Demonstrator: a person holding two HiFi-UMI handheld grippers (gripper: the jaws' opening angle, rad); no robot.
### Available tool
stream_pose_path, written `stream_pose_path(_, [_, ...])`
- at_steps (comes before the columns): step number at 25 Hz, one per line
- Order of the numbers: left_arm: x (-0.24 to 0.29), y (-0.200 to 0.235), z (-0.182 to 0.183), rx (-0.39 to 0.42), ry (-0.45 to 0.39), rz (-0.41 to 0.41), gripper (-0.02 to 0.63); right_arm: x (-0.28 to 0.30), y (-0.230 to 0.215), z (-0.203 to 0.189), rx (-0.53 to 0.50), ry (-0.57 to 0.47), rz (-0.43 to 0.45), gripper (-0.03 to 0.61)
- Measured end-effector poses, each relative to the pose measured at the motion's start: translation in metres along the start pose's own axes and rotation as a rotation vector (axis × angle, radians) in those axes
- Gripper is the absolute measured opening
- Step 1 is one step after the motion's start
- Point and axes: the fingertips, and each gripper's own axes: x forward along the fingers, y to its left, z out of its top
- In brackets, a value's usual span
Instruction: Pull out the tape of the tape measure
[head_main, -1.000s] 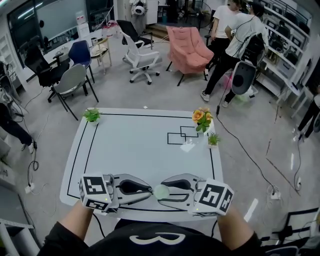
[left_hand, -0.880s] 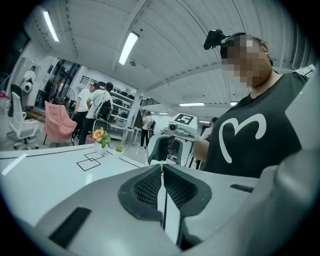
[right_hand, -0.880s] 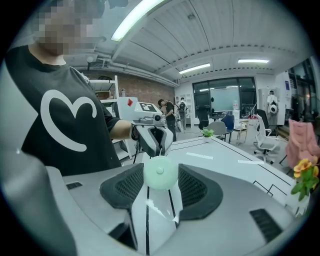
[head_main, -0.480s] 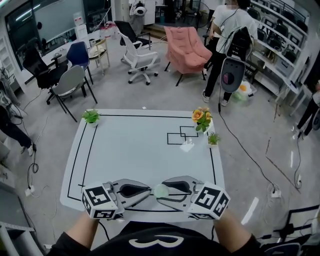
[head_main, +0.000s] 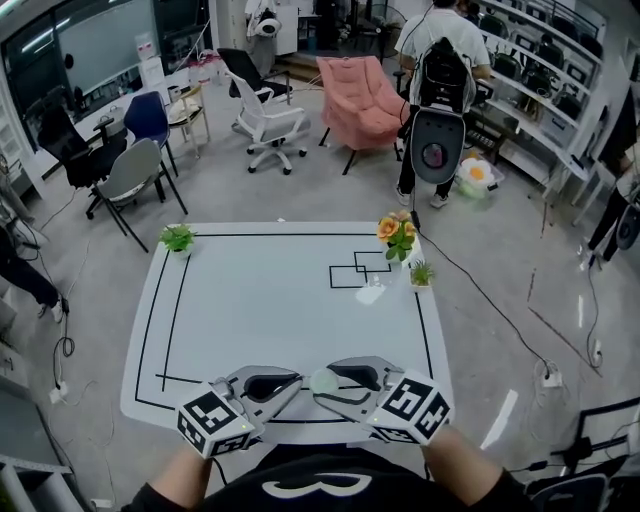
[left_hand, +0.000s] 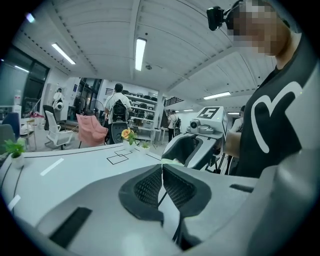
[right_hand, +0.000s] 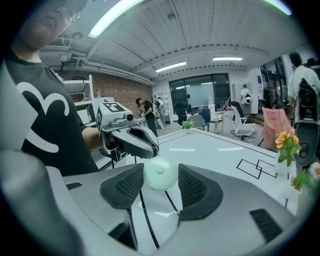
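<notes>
Over the table's (head_main: 280, 290) near edge our right gripper (head_main: 325, 382) pinches the tape measure (right_hand: 160, 173) steady; our left gripper (left_hand: 162, 169), jaws pressed together, meets it, likely to draw tape.

The bench (head_main: 270, 300) has a smooth white top with a soft sheen, marked with matt black lines (head_main: 290, 236). The left claw (left_hand: 162, 167) and the right claw (right_hand: 161, 168) both have shells of smooth pale grey plastic, matt to faintly satin, and their pads (right_hand: 129, 186) are a dark, rubbery-looking material with a fine mesh-like grain. The tape measure (right_hand: 160, 175) has a pale green plastic case, smooth with a dull gloss. The marker cubes (head_main: 215, 422) carry flat matt black-and-white print. The person's top (head_main: 320, 487) is matt black cloth. The armchair (head_main: 355, 95) is covered in pink fabric, and the floor (head_main: 300, 185) is smooth grey with a light shine
</notes>
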Motion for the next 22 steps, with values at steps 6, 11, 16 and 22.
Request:
stream_pose_path(6, [-0.005,-0.003,-0.001,0.007,0.003,0.06,0.014,0.001,0.005,-0.004,0.015,-0.001,-0.017,0.221])
stream_pose_path(11, [-0.017,0.005,0.003,-0.023,-0.006,0.13,0.014,-0.002,0.002,-0.005,0.028,-0.007,-0.045,0.219])
stream_pose_path(16, [-0.03,0.017,-0.004,-0.051,-0.005,0.197,0.014,-0.002,0.0,-0.009,0.031,-0.007,-0.068,0.219])
stream_pose_path(22, [-0.043,0.019,-0.005,-0.069,-0.022,0.264,0.014,-0.004,0.001,-0.01,0.024,-0.007,-0.073,0.22])
